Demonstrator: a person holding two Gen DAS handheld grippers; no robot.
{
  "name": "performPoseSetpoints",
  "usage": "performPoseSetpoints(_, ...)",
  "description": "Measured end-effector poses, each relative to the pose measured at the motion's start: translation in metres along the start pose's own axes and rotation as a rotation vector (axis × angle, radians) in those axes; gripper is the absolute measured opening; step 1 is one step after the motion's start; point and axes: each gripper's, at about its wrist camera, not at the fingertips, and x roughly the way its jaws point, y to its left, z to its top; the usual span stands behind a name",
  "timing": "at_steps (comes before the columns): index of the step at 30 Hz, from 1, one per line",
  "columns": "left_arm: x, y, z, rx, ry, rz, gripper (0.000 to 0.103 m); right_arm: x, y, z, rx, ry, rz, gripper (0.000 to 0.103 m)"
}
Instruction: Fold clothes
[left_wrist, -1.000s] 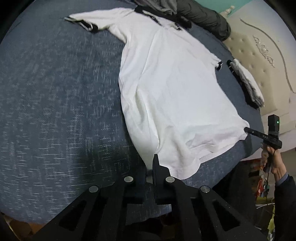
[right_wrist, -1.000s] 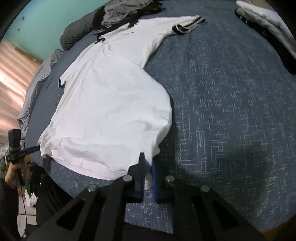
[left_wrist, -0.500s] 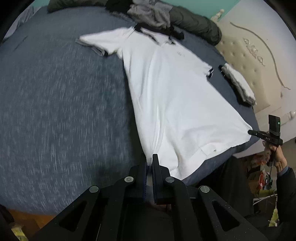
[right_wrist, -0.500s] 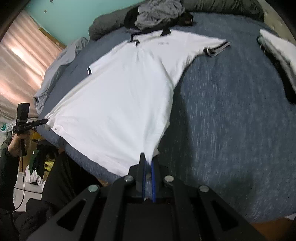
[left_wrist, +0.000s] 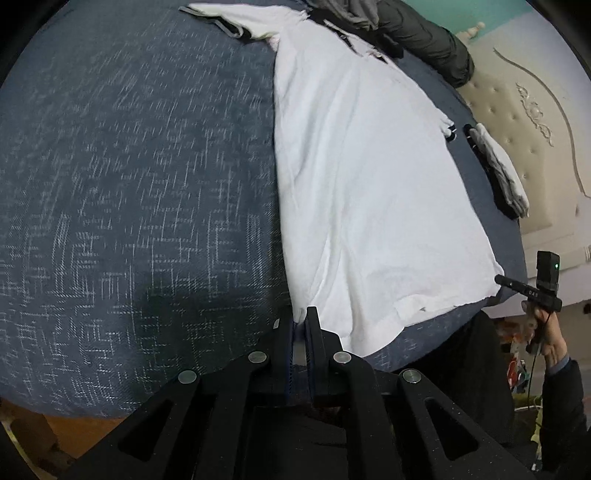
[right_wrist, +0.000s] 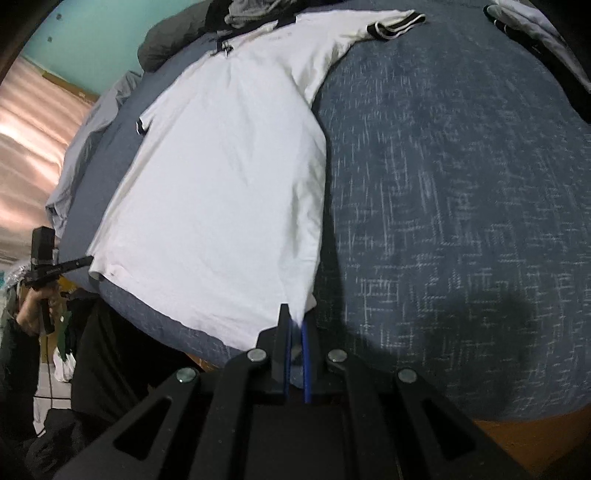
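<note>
A white polo shirt (left_wrist: 369, 177) with black-trimmed sleeves and collar lies spread face up on the dark blue bed (left_wrist: 129, 184). My left gripper (left_wrist: 299, 321) is shut on one bottom hem corner of the shirt. In the right wrist view the same shirt (right_wrist: 229, 177) stretches away from me, and my right gripper (right_wrist: 295, 321) is shut on the other hem corner. Each gripper shows in the other's view, held by a hand: the right one (left_wrist: 517, 286) and the left one (right_wrist: 74, 264), both at the hem's far corner.
Dark and grey clothes (left_wrist: 406, 29) are piled past the collar. A folded grey and black garment (left_wrist: 498, 170) lies near the cream padded headboard (left_wrist: 535, 103). The bed's front edge (right_wrist: 517, 421) is close under me. A pink curtain (right_wrist: 29, 147) hangs at the left.
Both grippers stayed shut on the hem corners. The shirt, lifted and pulled taut half a second ago, now lies lower and flatter on the bed, its hem stretched straighter than one second ago.
</note>
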Motion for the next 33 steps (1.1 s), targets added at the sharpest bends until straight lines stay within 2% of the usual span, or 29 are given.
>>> performPoseSetpoints(2,0.0,-0.004,0.001,0.011,0.0,-0.002,0.01,-0.003,0.0,0.003,-0.002,-0.012,-0.004,0.004)
performPoseSetpoints(3,0.0,-0.007,0.002,0.016,0.002,-0.004,0.014,-0.003,-0.001,0.004,-0.002,-0.016,-0.004,0.004)
performPoseSetpoints(4,0.001,-0.008,0.001,0.021,0.006,-0.007,0.028,-0.003,-0.001,0.005,-0.002,-0.019,-0.005,0.004)
performPoseSetpoints(6,0.004,-0.009,-0.002,0.029,0.019,-0.014,0.041,-0.003,-0.001,0.006,-0.004,-0.023,-0.008,0.004)
performPoseSetpoints(13,0.013,-0.008,-0.01,0.058,0.041,0.031,0.042,-0.002,-0.006,0.005,0.011,-0.034,-0.012,0.004)
performPoseSetpoints(16,0.018,-0.009,-0.012,0.075,0.047,0.047,0.037,-0.002,-0.004,0.004,0.013,-0.037,-0.011,0.005)
performPoseSetpoints(17,0.019,-0.009,-0.011,0.083,0.05,0.05,0.02,-0.002,-0.001,0.005,0.01,-0.04,-0.011,0.005)
performPoseSetpoints(18,0.021,-0.01,-0.011,0.09,0.052,0.054,0.008,-0.003,0.0,0.005,0.007,-0.043,-0.009,0.005)
performPoseSetpoints(23,0.003,-0.012,-0.008,0.101,0.027,0.026,0.006,-0.015,0.007,0.004,-0.013,-0.061,0.003,0.005)
performPoseSetpoints(27,-0.024,0.003,-0.004,0.071,0.0,-0.009,0.006,-0.028,0.011,0.004,-0.051,-0.066,-0.009,0.004)
performPoseSetpoints(29,-0.025,0.014,-0.006,0.035,0.009,-0.035,0.006,-0.03,0.009,0.004,-0.052,-0.065,-0.021,0.004)
performPoseSetpoints(33,-0.011,0.018,-0.01,0.015,0.032,-0.034,0.006,-0.014,-0.003,0.002,-0.003,-0.045,-0.048,0.004)
